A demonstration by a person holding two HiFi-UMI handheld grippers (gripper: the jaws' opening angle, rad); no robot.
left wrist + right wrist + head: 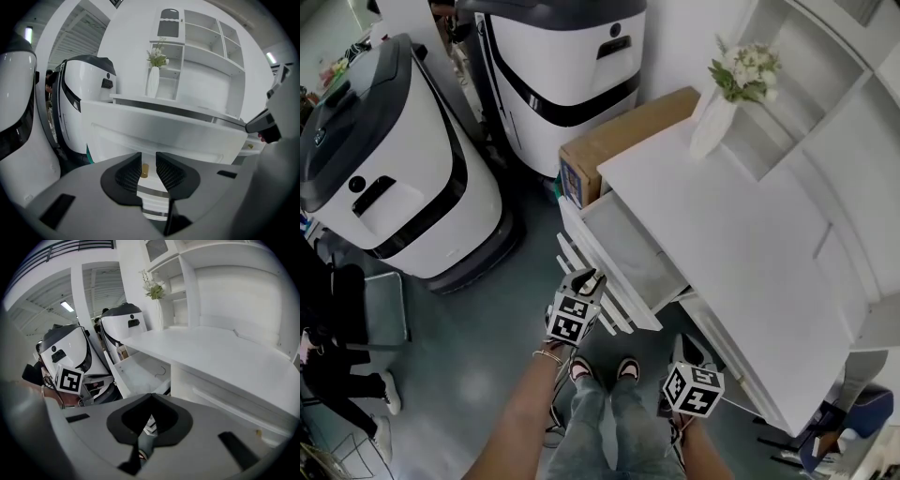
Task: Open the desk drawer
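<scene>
The drawer [623, 246] stands pulled well out of the white desk, below the left end of the tabletop [722, 216], and its bare floor shows from above. We judge the opening to be largely done.

1. The left tool [148, 161] sits at the drawer front. Its jaws are partly apart, and the small brass knob [144, 170] is between them. The knob lies against one pad, with a gap to the other, so we treat this as no firm grip.
2. If more travel is wanted, we centre the knob between the pads and close on it squarely.
3. We pull straight along the line of the drawer's sides. We do not lift or twist, since a small knob slips easily.
4. We slow near the end of travel so that the drawer does not come off its runners.
5. The right tool [150, 398] is closed and empty. We keep it off to the side, clear of the drawer's corner.
</scene>
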